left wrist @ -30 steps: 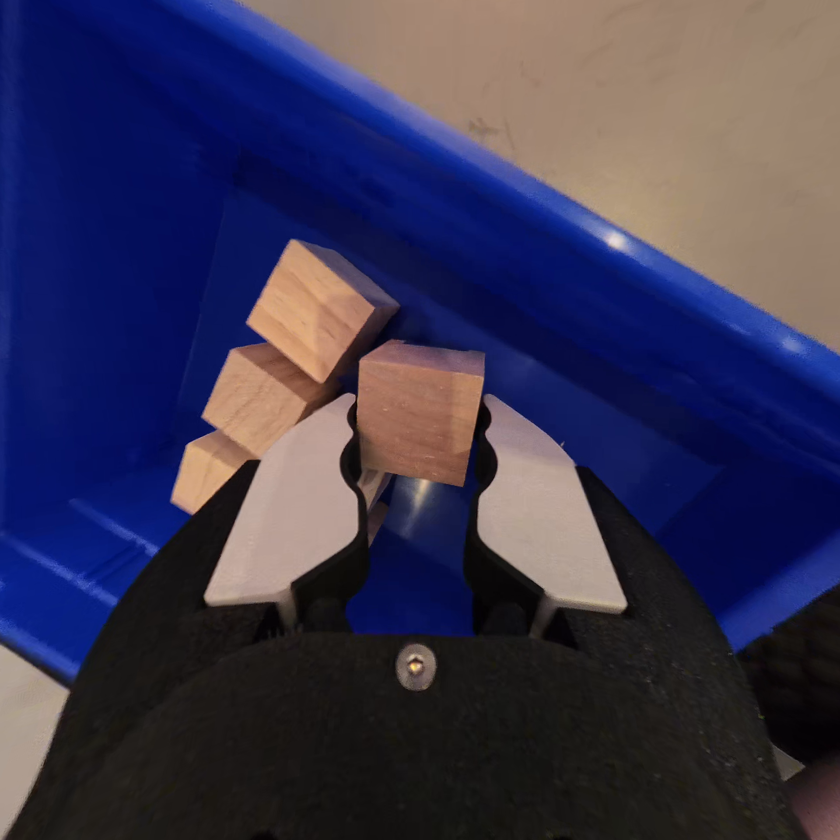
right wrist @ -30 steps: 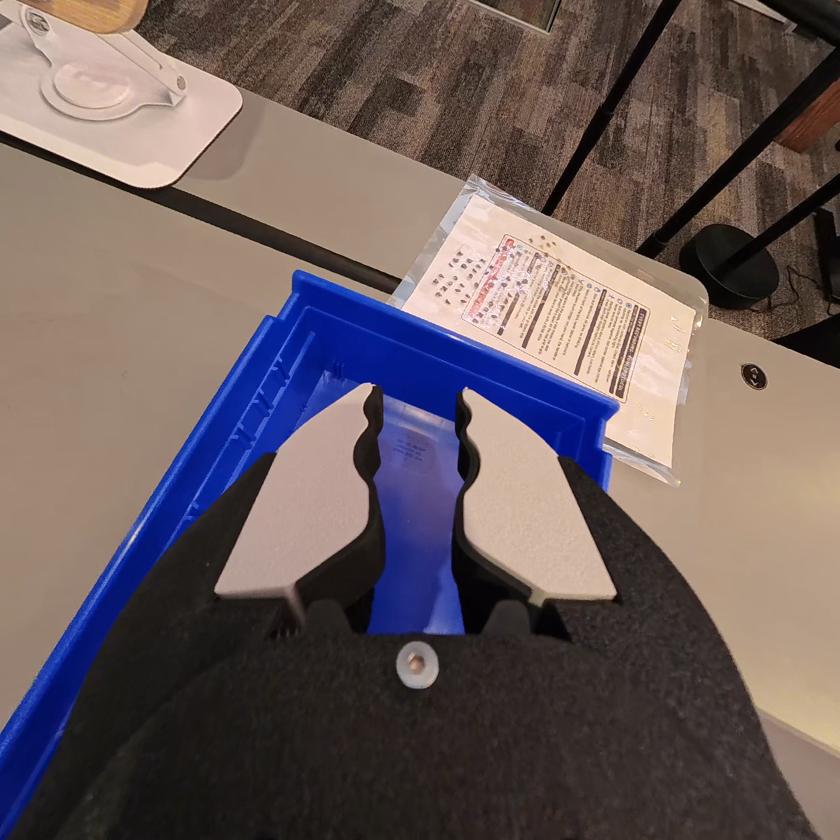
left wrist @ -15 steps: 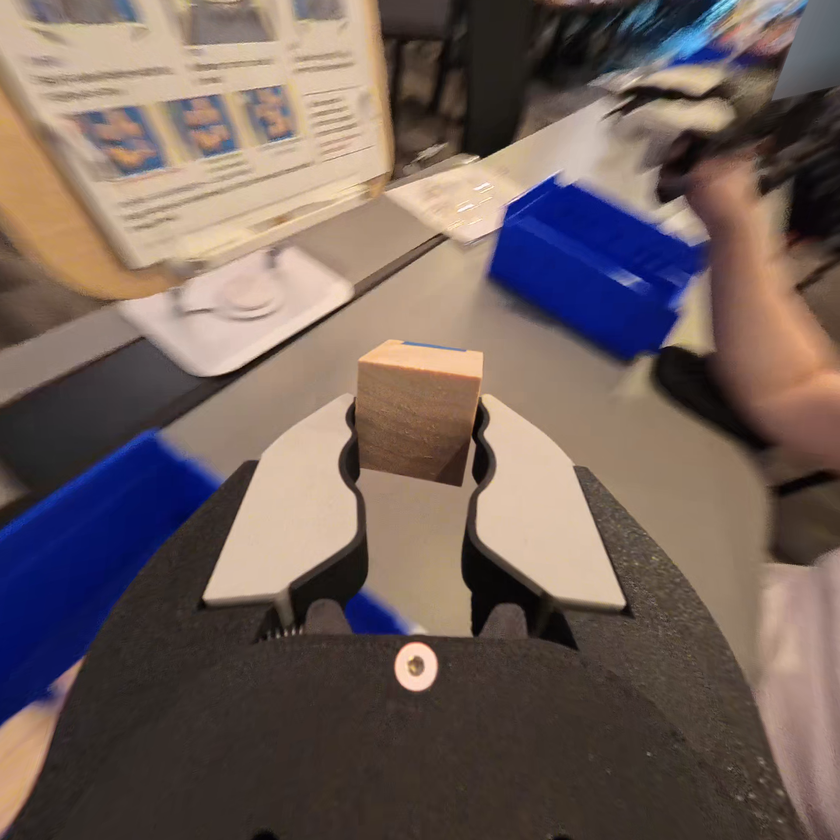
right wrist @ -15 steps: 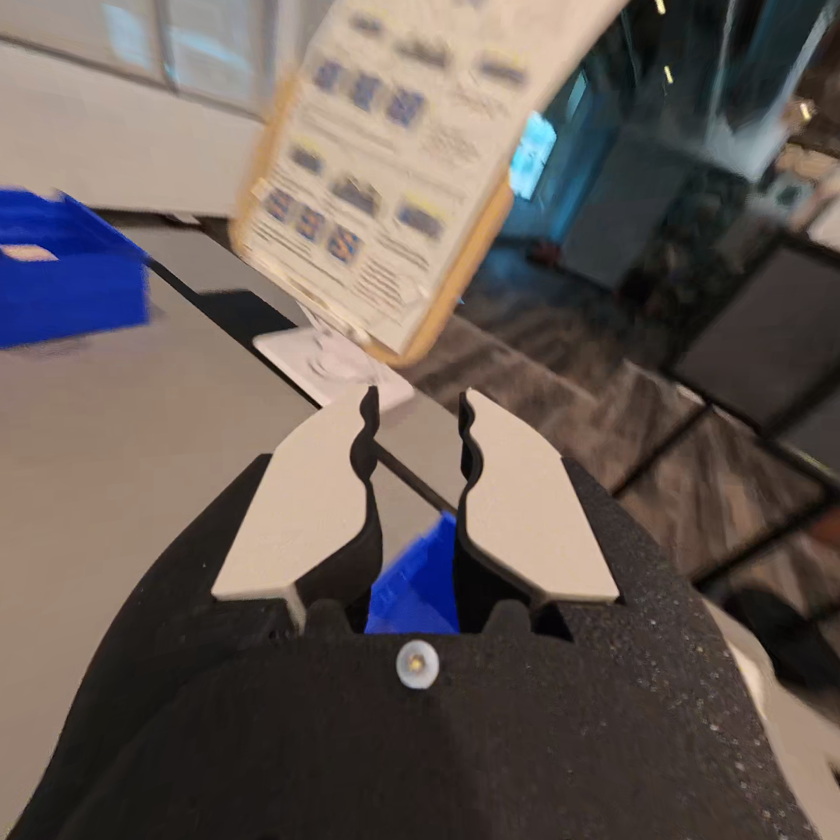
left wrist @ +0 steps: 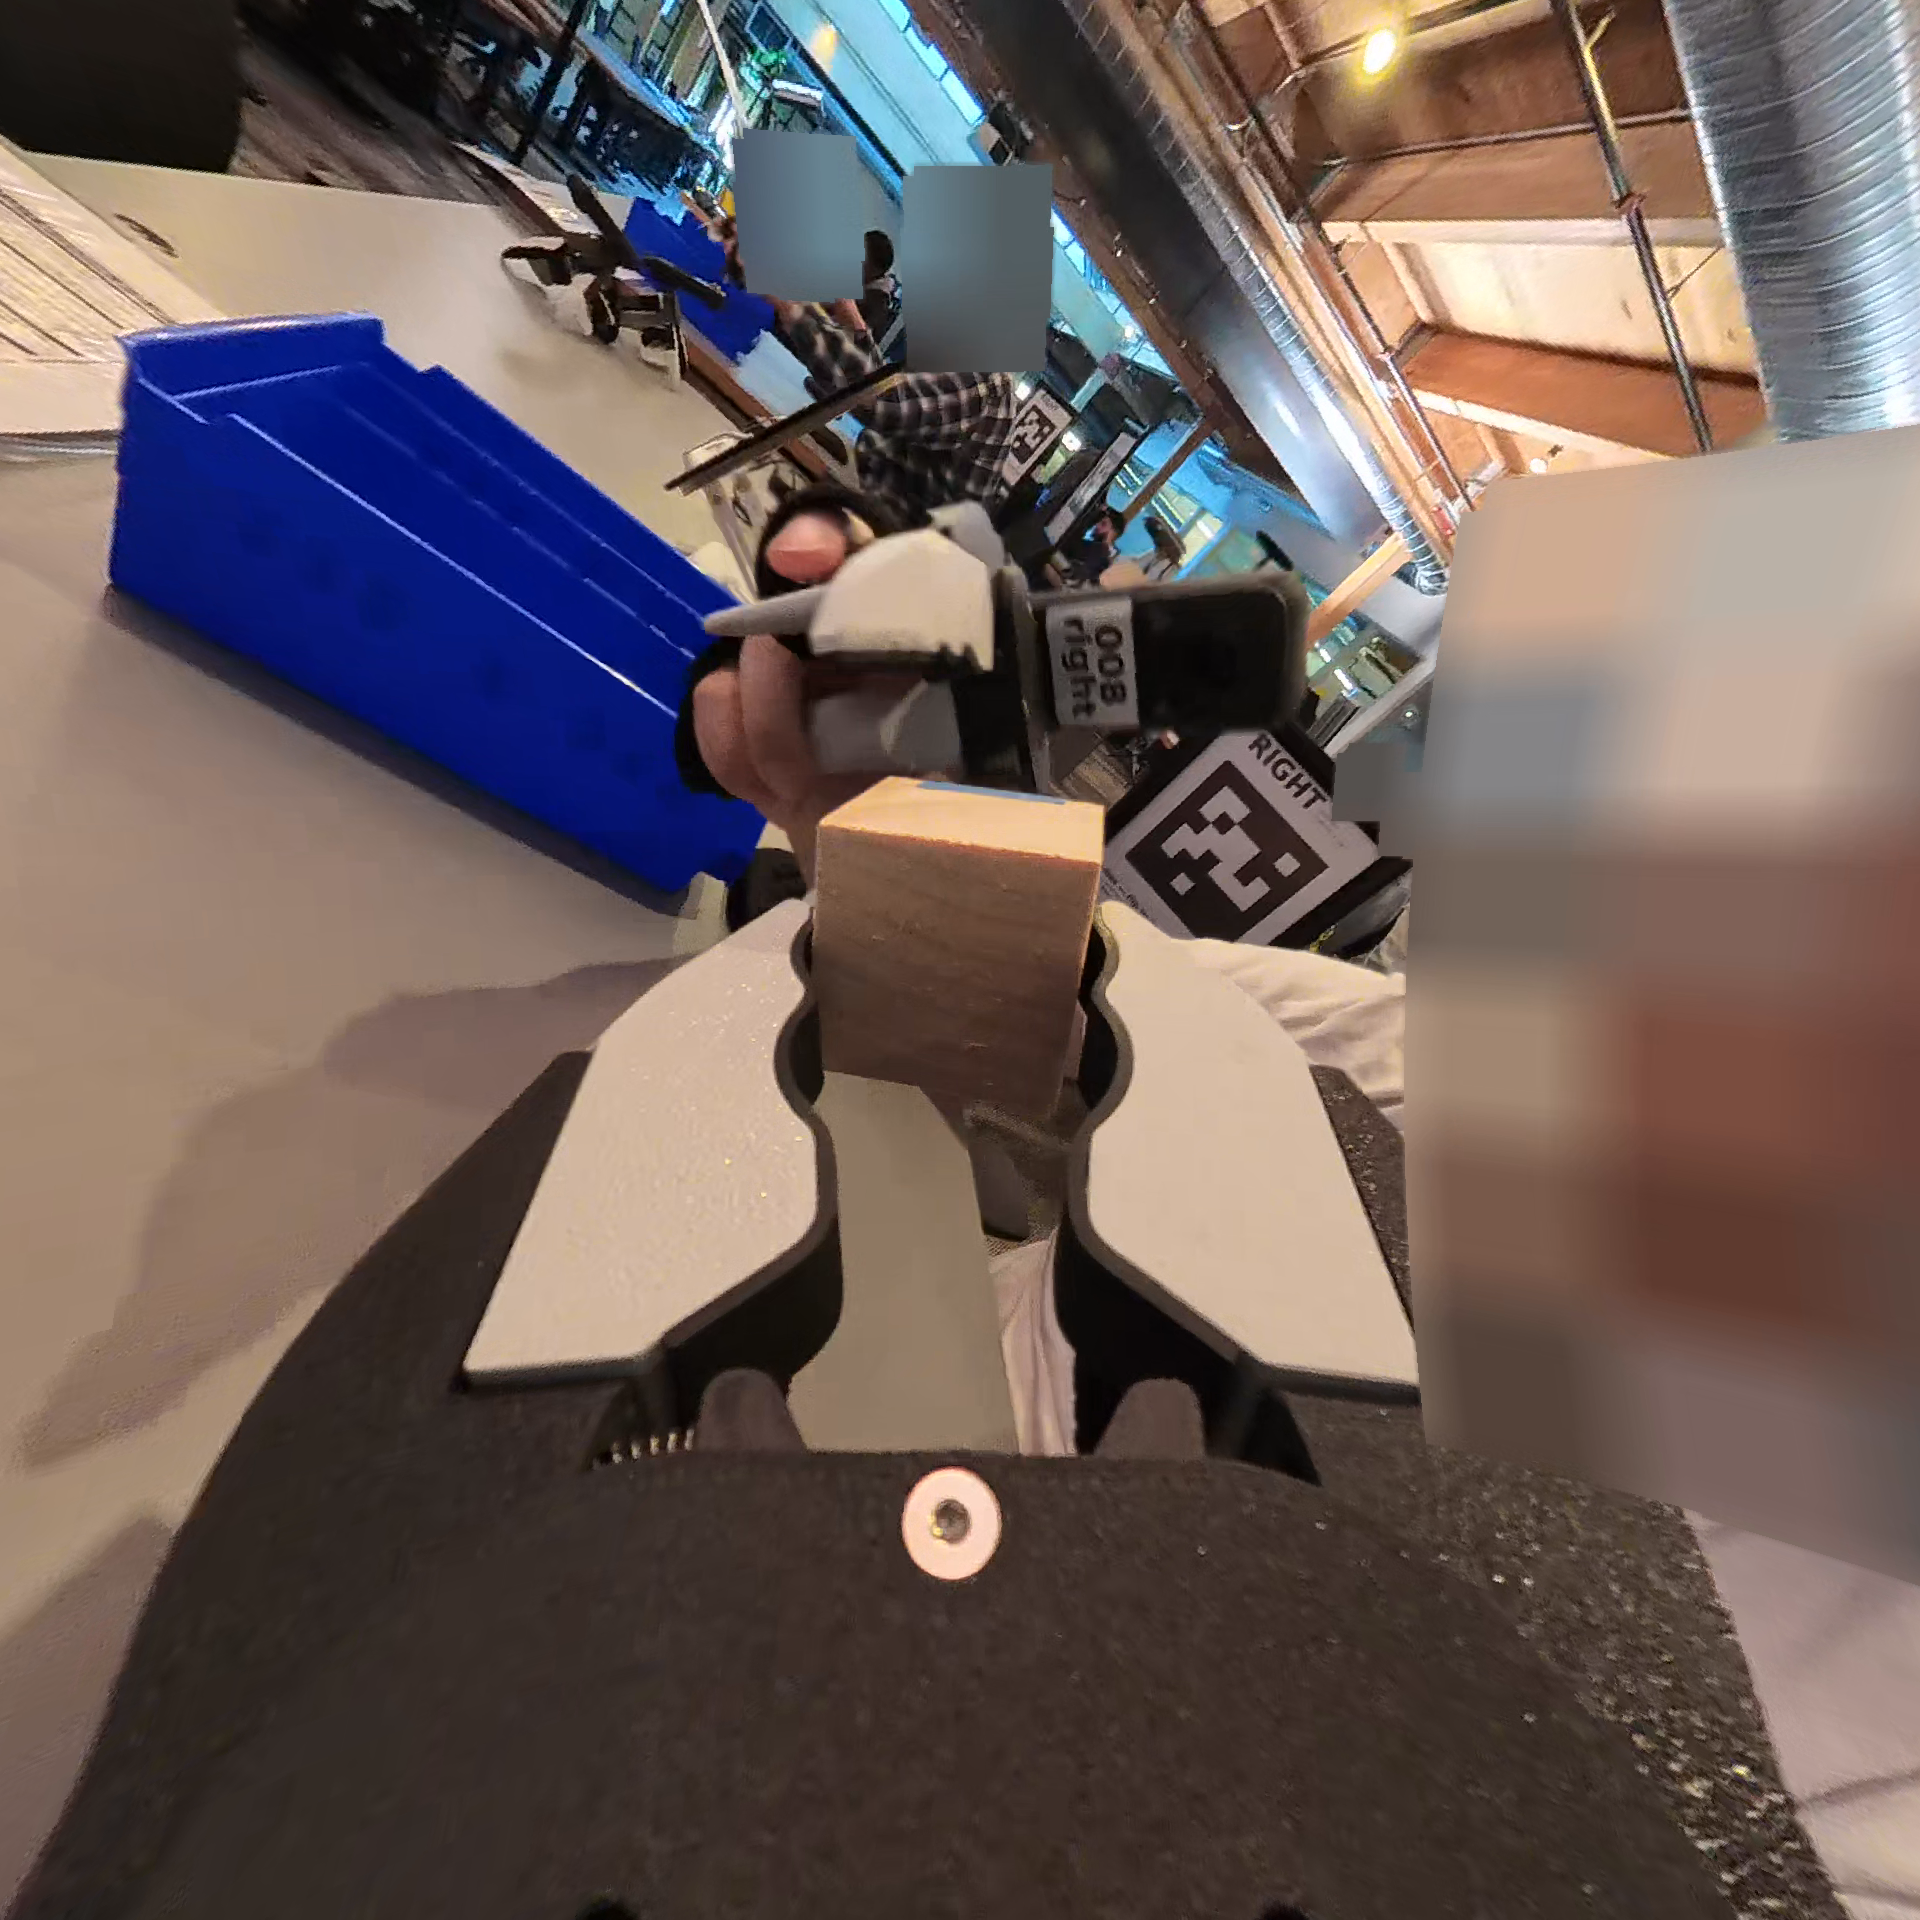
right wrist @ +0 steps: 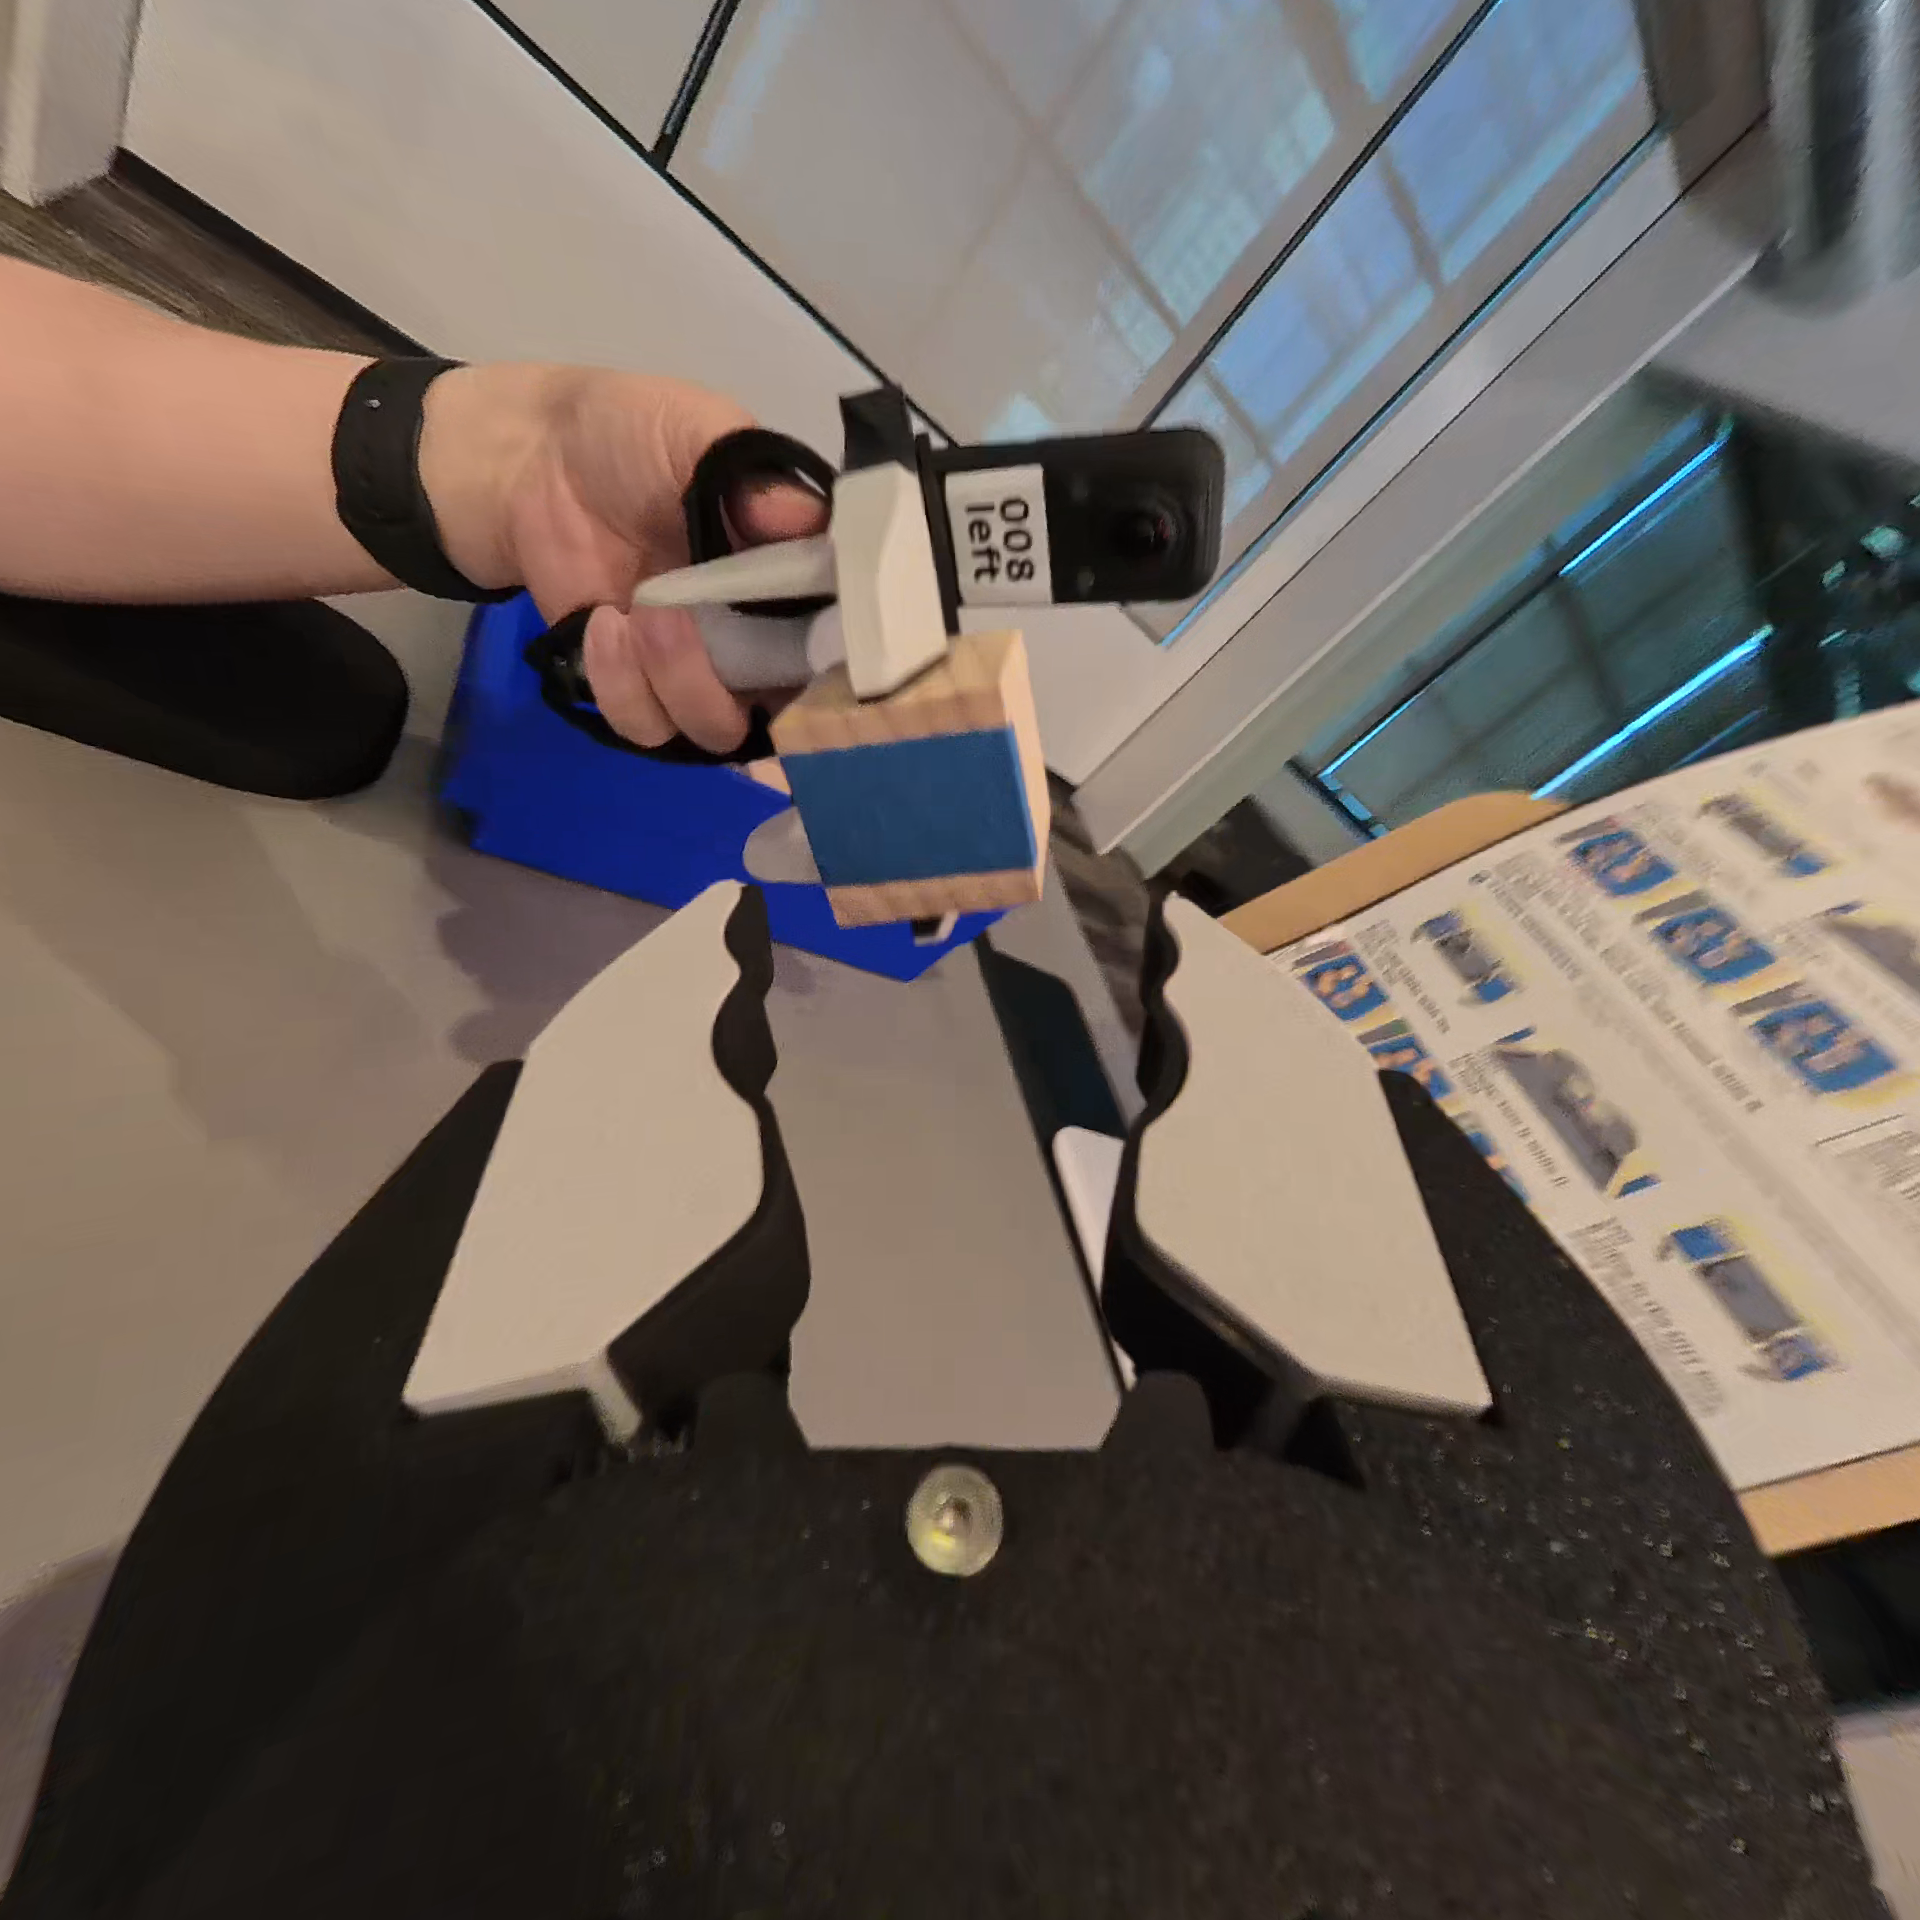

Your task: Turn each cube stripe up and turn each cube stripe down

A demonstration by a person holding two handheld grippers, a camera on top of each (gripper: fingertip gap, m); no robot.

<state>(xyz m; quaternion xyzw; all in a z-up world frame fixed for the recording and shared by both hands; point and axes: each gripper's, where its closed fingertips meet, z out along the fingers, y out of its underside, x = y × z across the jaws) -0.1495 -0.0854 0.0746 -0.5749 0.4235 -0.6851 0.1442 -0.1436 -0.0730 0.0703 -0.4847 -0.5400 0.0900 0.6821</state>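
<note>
Our left gripper (left wrist: 951, 961) clamps a wooden cube (left wrist: 954, 951) between its two grey fingertips, at the centre of the left wrist view. We hold the cube clear of the grey table (left wrist: 260, 935), and a thin edge of its blue stripe (left wrist: 992, 794) shows along its top face. Just above and behind the cube in that view we see our right gripper (left wrist: 894, 665), gripped by a hand (left wrist: 758, 717). To the upper left, a blue bin (left wrist: 395, 582) rests on the table, well apart from the cube.

Our right gripper (right wrist: 951, 940) stands wide apart and holds nothing. In the right wrist view the cube (right wrist: 914, 800) hangs just above the gap between our fingertips, not touching them, with its blue stripe (right wrist: 909, 805) facing the camera. Above it sits the left gripper (right wrist: 883, 655), held by a hand (right wrist: 582, 520) entering from the left edge. Behind the cube a second blue bin (right wrist: 582, 800) lies on the table (right wrist: 208, 987). At the right edge we see a board with printed sheets (right wrist: 1662, 1060).
</note>
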